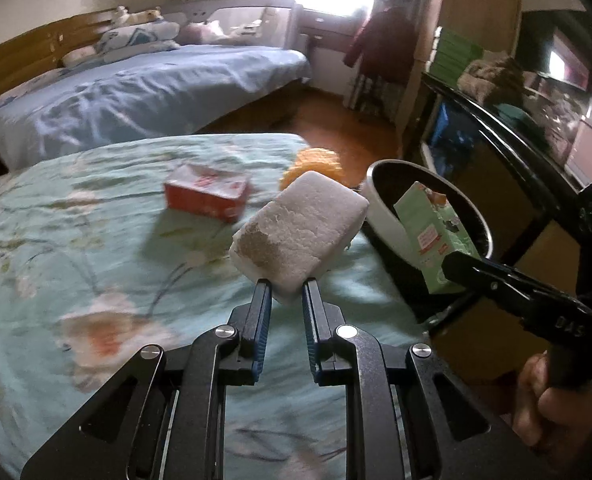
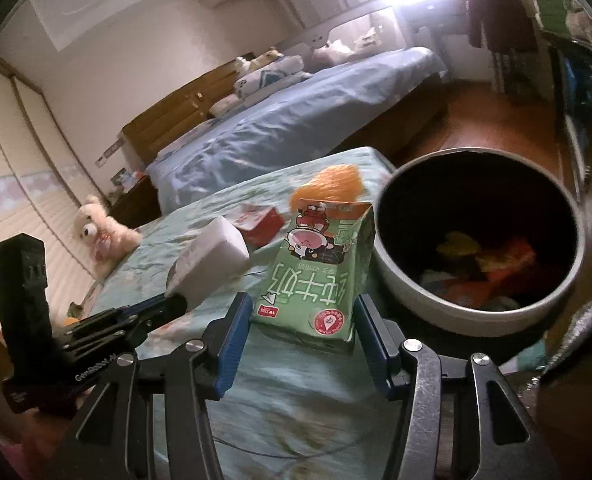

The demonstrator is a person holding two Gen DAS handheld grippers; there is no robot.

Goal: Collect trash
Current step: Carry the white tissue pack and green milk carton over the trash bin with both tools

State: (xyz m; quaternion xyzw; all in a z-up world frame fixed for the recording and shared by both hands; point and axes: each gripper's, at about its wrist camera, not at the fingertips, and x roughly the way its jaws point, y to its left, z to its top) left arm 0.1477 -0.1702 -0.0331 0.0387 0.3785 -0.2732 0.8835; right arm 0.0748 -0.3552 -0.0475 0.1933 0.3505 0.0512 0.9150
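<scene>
The left gripper (image 1: pixel 286 286) is pinched on the lower end of a white foam block (image 1: pixel 299 228) — a rounded rectangular slab with a pebbled, crumbly face and one greyish scuffed patch near the held end. The block is held clear of the bedspread (image 1: pixel 76 216), a thin mint-green cloth printed with pale pink flowers. In the right wrist view the same block (image 2: pixel 210 258) is seen at the tip of the left gripper (image 2: pixel 172 300), tilted up and to the right.

The right gripper (image 2: pixel 301 320) is closed on a green milk carton (image 2: pixel 315 272): smooth printed card, box-shaped, with a cartoon cow near its open, torn top. The blue ribbed pads are pressed against its two side walls, near the base. The carton is held just beside the trash bin (image 2: pixel 447 312), not inside it.

The bin is round, with a smooth pale outer wall and a dark liner — crumpled orange and yellow wrappers are seen at the bottom. It stands off the end of the bedspread.

Lying on the bedspread: a red cardboard box (image 1: pixel 206 196) with a white top face, and beyond it an orange mesh puff (image 1: pixel 315 166) at the far edge. A fluffy cream teddy bear (image 2: pixel 104 236) is seated at the left edge.
</scene>
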